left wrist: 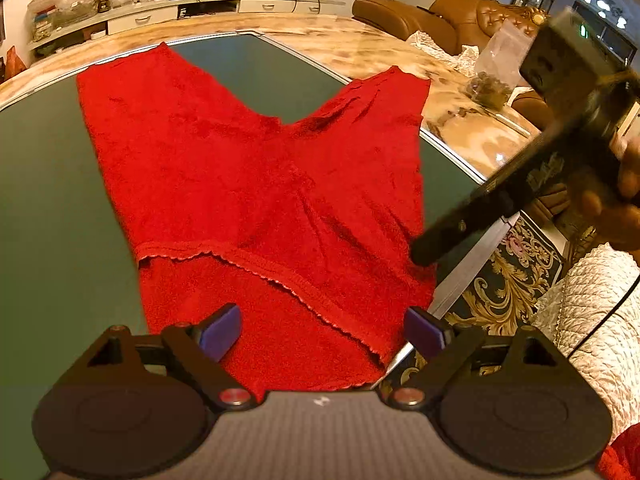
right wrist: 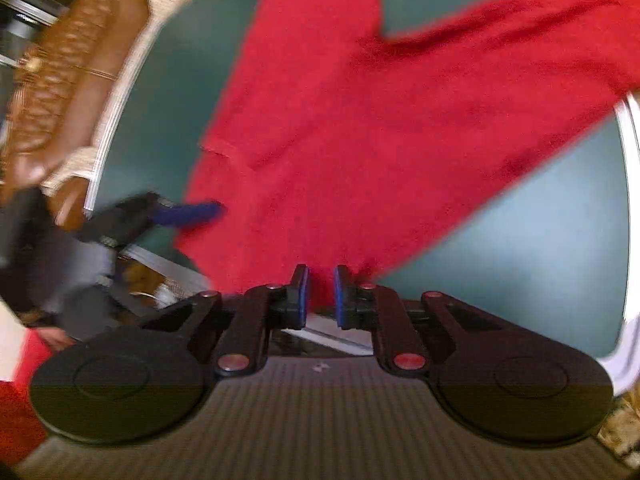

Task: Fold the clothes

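A pair of red fleecy trousers [left wrist: 248, 168] lies flat on the dark green table [left wrist: 48, 200], legs spread away from me and the scalloped waistband nearest. My left gripper [left wrist: 322, 320] hovers over the waistband, open wide, pads clear of the cloth. My right gripper [left wrist: 424, 252] comes in blurred from the right, its tip at the trousers' right edge. In the right wrist view, the right gripper [right wrist: 322, 294] has a narrow gap between its blue pads; the red trousers [right wrist: 360, 140] lie just beyond them, not pinched. A blue pad [right wrist: 192, 212] of the left gripper shows at the left.
The table's metal rim [left wrist: 460, 288] runs close on the right, with patterned carpet [left wrist: 508, 280] and a cream quilted cover [left wrist: 592, 320] beyond it. A brown leather sofa [left wrist: 404, 20], a plastic bag [left wrist: 492, 76] and a cluttered sideboard [left wrist: 160, 8] stand further back.
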`<state>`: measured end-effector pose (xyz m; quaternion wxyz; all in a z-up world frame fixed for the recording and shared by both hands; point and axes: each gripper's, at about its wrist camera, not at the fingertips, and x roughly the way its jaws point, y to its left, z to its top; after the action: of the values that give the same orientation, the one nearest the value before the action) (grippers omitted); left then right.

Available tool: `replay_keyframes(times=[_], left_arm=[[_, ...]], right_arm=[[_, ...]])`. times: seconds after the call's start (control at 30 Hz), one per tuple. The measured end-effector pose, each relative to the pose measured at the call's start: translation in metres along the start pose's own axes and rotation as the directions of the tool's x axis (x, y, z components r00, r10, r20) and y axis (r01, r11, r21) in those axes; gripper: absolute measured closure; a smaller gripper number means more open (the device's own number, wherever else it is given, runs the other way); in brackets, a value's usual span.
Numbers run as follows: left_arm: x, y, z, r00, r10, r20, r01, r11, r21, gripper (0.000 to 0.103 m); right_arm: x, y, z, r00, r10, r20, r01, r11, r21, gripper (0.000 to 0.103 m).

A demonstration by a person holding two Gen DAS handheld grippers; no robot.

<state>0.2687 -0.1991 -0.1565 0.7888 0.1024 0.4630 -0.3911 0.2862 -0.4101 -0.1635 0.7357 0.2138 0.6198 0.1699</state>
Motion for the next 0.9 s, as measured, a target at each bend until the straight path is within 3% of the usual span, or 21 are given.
replay_keyframes(times=[0.1, 0.2, 0.3, 0.37, 0.43, 0.53, 0.6, 0.73, 0.9], left_arm=[[-0.001, -0.003, 0.0, 1.0, 0.022, -0.018, -0.022, 1.0, 0.012, 0.01], [-0.004, -0.008, 0.001, 0.998, 0.046, -0.036, -0.045, 0.999, 0.012, 0.01], [-0.013, -0.014, 0.003, 0.997, 0.069, -0.017, -0.069, 0.997, 0.021, 0.01], [-0.016, -0.017, 0.008, 0.997, 0.074, 0.002, -0.074, 0.997, 0.008, 0.01], [-0.014, -0.019, 0.015, 0.997, 0.07, 0.015, -0.07, 0.997, -0.015, 0.01], [-0.006, -0.022, 0.026, 0.998, 0.061, 0.027, -0.06, 0.997, -0.046, 0.01], [0.001, -0.026, 0.033, 0.998, 0.048, 0.029, -0.046, 0.997, -0.056, 0.01], [0.013, -0.034, 0.043, 0.999, 0.041, 0.032, -0.039, 0.998, -0.039, 0.01], [0.021, -0.039, 0.044, 0.999, 0.042, 0.027, -0.041, 0.998, -0.038, 0.01]], right_arm=[[-0.004, -0.014, -0.007, 0.999, 0.048, 0.002, -0.048, 0.997, 0.059, 0.088], [-0.014, -0.017, -0.009, 1.0, 0.01, 0.026, -0.01, 1.0, 0.026, 0.087], [-0.044, -0.036, 0.003, 0.986, -0.059, 0.155, 0.052, 0.997, 0.053, 0.087], [-0.072, -0.07, 0.012, 0.953, -0.141, 0.269, 0.095, 0.98, 0.177, 0.08], [-0.101, -0.111, 0.024, 0.899, -0.234, 0.37, 0.112, 0.94, 0.323, 0.073], [-0.131, -0.176, 0.042, 0.823, -0.367, 0.433, 0.104, 0.847, 0.521, 0.073], [-0.143, -0.211, 0.056, 0.781, -0.461, 0.421, 0.136, 0.784, 0.606, 0.073], [-0.149, -0.256, 0.09, 0.754, -0.538, 0.376, 0.141, 0.692, 0.708, 0.073], [-0.142, -0.275, 0.114, 0.73, -0.587, 0.351, 0.164, 0.649, 0.743, 0.071]])
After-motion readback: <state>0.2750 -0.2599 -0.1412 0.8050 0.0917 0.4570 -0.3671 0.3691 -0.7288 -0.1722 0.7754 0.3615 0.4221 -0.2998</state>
